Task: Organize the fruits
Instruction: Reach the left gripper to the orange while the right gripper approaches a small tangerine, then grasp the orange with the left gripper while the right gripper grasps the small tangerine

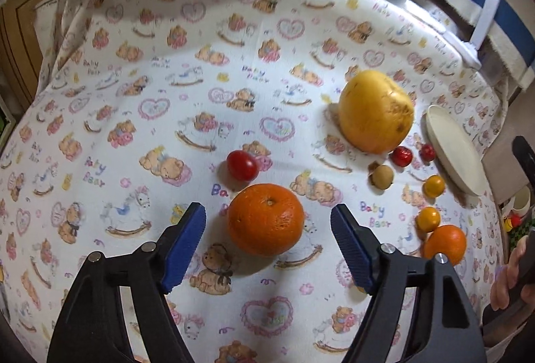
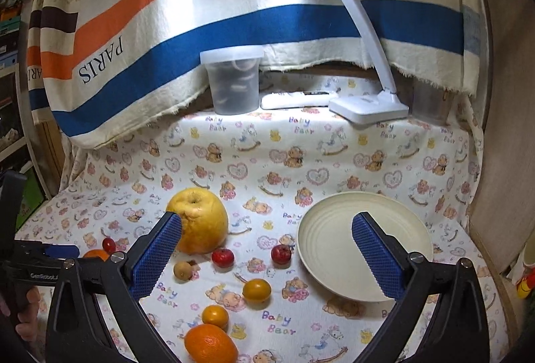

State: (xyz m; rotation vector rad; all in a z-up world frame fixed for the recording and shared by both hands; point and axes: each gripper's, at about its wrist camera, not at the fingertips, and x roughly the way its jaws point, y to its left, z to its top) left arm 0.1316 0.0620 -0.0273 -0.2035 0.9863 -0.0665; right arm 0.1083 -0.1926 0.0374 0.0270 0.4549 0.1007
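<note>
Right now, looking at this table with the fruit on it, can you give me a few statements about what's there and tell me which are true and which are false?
1. The cream plate has no fruit on it. True.
2. The left gripper is clamped on the big orange. False: its jaws stand apart on either side of the orange, with gaps showing.
3. The large yellow fruit sits on the plate. False: it rests on the bear-print cloth, beside the plate.
4. A white desk lamp stands at the back of the table. True.
5. The right gripper holds a small red fruit. False: its jaws are open and hold nothing.
</note>
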